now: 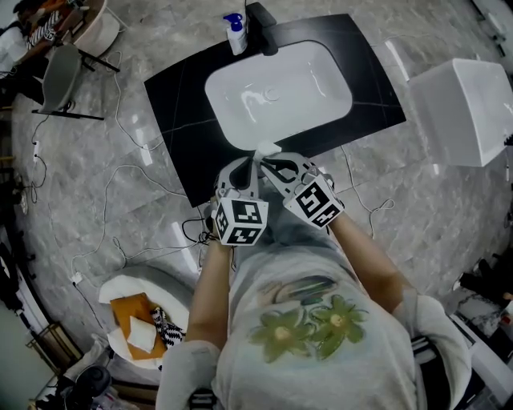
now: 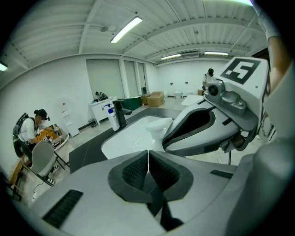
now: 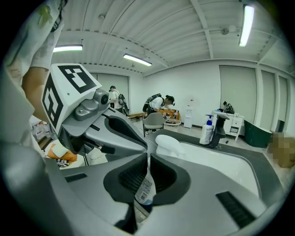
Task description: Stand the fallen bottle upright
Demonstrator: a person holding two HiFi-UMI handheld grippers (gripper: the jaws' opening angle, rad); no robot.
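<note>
At the far left, seated people (image 1: 24, 36) work at a table beside a grey chair (image 1: 62, 76). On the floor at your near left stands a round white tub (image 1: 172, 276) with an orange cloth (image 1: 132, 308) in it.

You stand at the near edge of a black counter (image 1: 176, 104) set with a white sink (image 1: 321, 104). At the counter's far edge a blue-topped pump bottle (image 1: 236, 34) stands upright, just left of the black faucet (image 1: 260, 24).

Your left gripper (image 2: 148, 162) points toward the sink. Its ribbed pads are closed together and nothing shows between them.

Just beyond both sets of tips, at the sink's near rim, sits the bottle (image 1: 267, 149), seen from above as a white cap between the two grippers. From the head view you cannot tell whether it is upright or tilted.

Your right gripper (image 3: 148, 162), just right of the left one, is clamped on a thin part bearing a printed label (image 3: 146, 189), which hangs down between its pads. The white cap shows just past its tips. The labelled part appears to belong to that bottle, though the join is hidden.

Well to the right, apart from the counter, stands a white box (image 1: 465, 108) on the marbled floor (image 1: 417, 208).
</note>
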